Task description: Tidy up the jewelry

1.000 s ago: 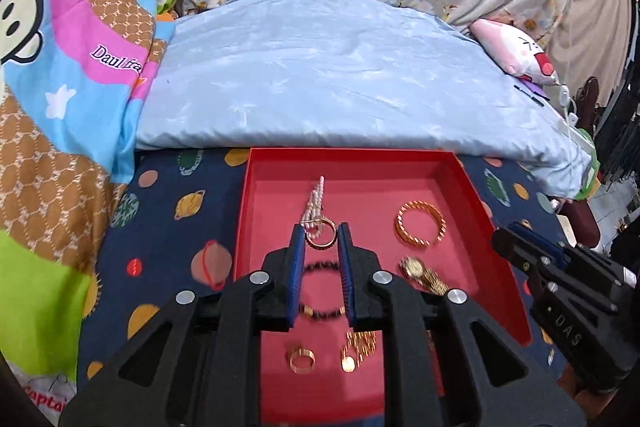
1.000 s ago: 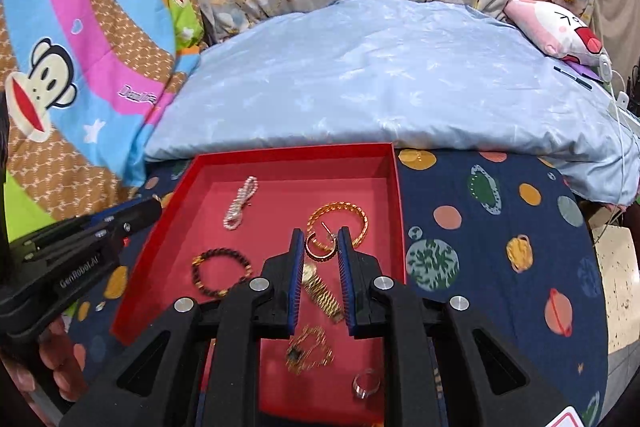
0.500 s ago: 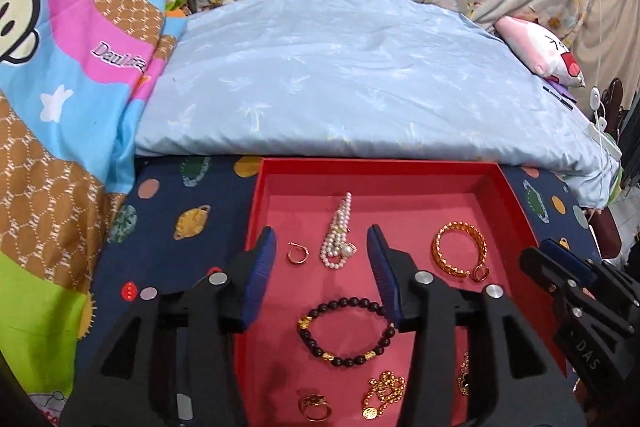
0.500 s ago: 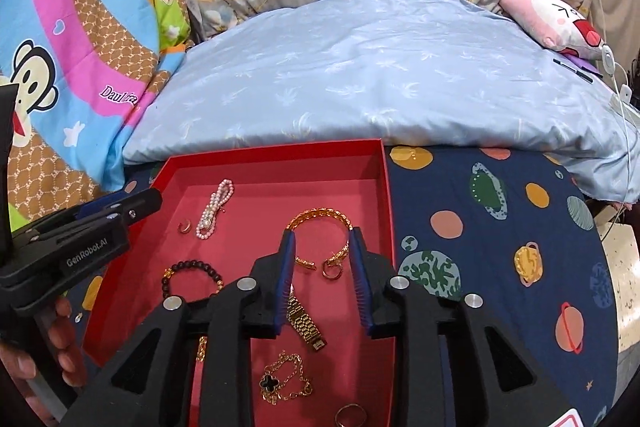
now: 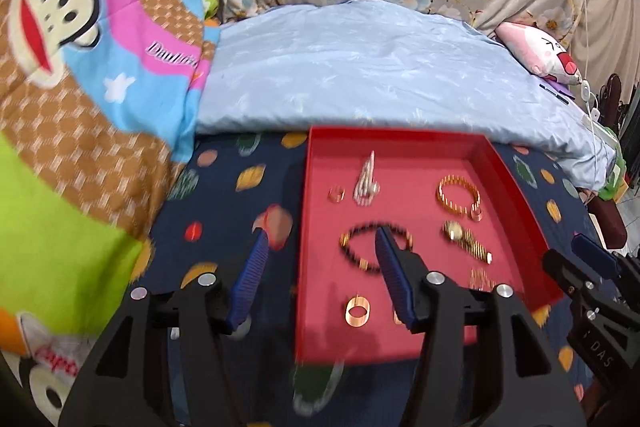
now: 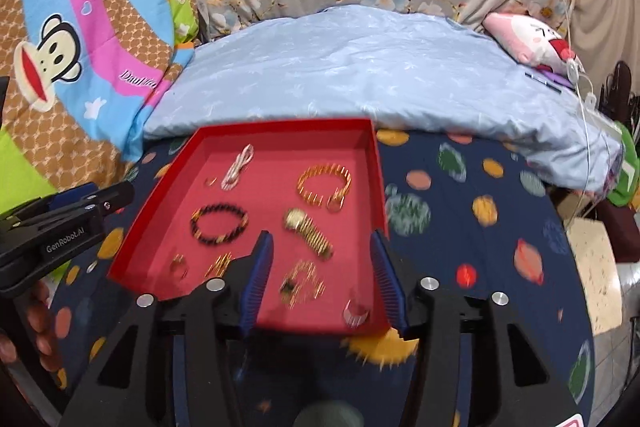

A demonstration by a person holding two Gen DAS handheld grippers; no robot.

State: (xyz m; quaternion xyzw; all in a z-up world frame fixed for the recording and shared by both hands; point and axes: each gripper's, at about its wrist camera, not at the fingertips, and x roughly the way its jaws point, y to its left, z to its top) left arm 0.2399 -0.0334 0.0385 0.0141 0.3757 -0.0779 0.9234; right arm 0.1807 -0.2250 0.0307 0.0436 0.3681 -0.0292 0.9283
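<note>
Now, from the left wrist, your left gripper (image 5: 320, 255) has just been opening; its fingers stand apart and empty over the red tray (image 5: 516, 187)'s edge, above the beaded bracelet (image 5: 376, 245). It's light, floppy: pinch its band.

From the right wrist, your right gripper (image 6: 320, 263), likewise just opening, holds nothing; the blurred gold chain (image 6: 302, 283) lies between its fingers.

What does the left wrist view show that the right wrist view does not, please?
Only the left wrist view shows the right gripper from the side, at its right edge. Only the right wrist view shows the left gripper from the side and the fingers of the hand carrying it. Both show the red tray holding the gold bangle, black bead bracelet and gold watch.
</note>
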